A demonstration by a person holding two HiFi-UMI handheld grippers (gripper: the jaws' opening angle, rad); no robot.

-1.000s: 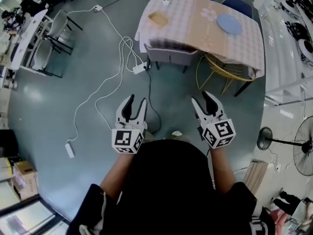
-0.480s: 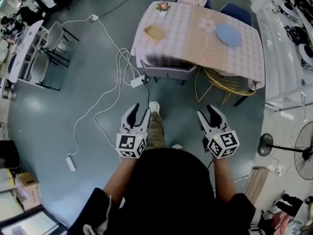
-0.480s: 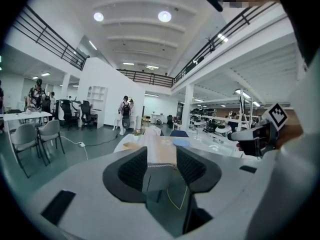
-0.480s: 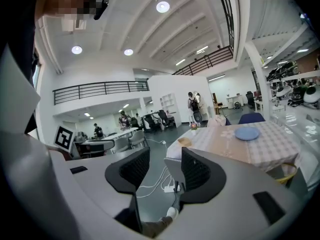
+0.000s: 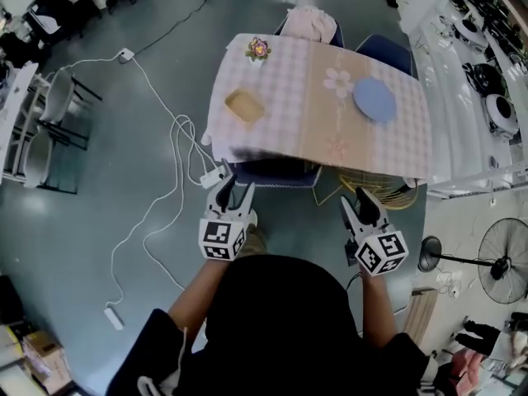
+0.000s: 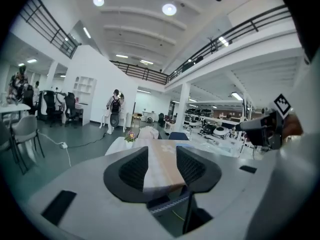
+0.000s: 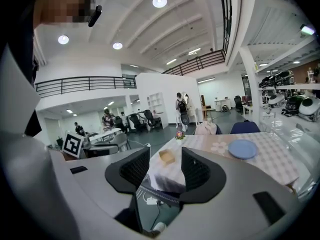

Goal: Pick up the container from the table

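Observation:
The container point(image 5: 244, 106) is a small tan, open-topped box on the left part of a table point(image 5: 330, 130) covered with a checked cloth. It also shows between the jaws in the right gripper view, as the container point(image 7: 166, 156). My left gripper point(image 5: 235, 190) is open and empty, just short of the table's near edge and below the container. My right gripper point(image 5: 360, 200) is open and empty too, near the table's near right side. In the left gripper view the left gripper point(image 6: 162, 159) faces the table end-on; the container is not visible there.
A blue plate point(image 5: 374, 100) and a small flower pot point(image 5: 258, 49) also stand on the table. A grey chair point(image 5: 272, 174) and a yellow wire chair point(image 5: 375, 192) are tucked at the near edge. White cables point(image 5: 165, 196) trail over the floor at left; a fan point(image 5: 503, 250) stands at right.
The person has walked toward the table, which now lies closer and larger in the head view. Both grippers have come up to its near edge, still open.

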